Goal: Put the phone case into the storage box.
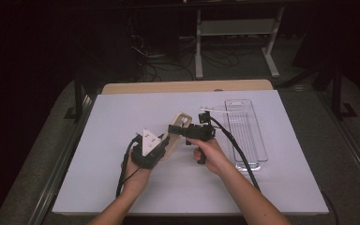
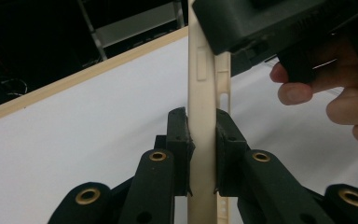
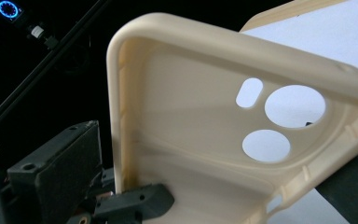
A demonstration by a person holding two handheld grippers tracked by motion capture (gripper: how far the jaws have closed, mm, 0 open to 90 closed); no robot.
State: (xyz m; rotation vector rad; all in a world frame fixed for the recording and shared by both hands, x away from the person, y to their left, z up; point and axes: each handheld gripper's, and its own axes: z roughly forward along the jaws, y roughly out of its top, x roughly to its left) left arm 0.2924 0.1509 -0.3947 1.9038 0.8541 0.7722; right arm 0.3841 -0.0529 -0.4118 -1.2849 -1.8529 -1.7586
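A cream phone case [image 1: 177, 133] with round camera holes is held off the table, tilted, near the middle. My left gripper [image 1: 166, 143] is shut on its lower part. In the left gripper view the two pads [image 2: 181, 135] press on both faces of the case [image 2: 202, 93], seen edge-on. My right gripper [image 1: 174, 127] comes in from the right at the case's top end. In the right gripper view the case's inner side [image 3: 205, 140] faces the camera, and my right gripper [image 3: 200, 182] stands open around it, its left jaw a little apart from the case's wall.
A clear plastic tray [image 1: 246, 131] lies lengthwise on the right side of the white table cover [image 1: 122, 187]. A wooden edge [image 1: 187, 86] runs along the back. Cables trail from both grippers toward the person. Dark floor and a white frame lie beyond the table.
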